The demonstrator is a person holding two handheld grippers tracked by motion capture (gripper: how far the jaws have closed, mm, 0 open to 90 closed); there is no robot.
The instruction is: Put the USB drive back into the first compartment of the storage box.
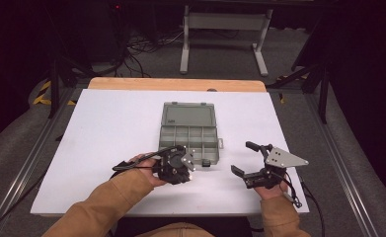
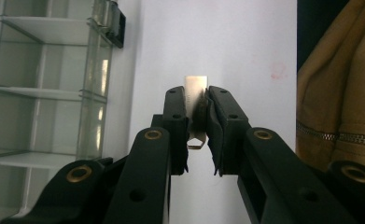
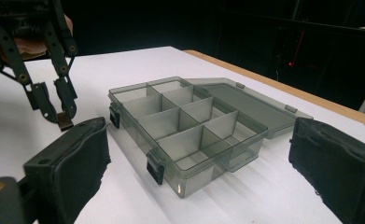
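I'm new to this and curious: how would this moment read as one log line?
left gripper: shut on metal piece | right gripper: open, idle | organizer box: lid open

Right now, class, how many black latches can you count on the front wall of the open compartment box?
2: one latch at the front wall's end nearest the left gripper, the other latch at the opposite end of the compartment box.

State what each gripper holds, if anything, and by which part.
The left gripper pinches a small flat metal piece across its middle, its ends showing past the fingers. The right gripper is open, holding nothing.
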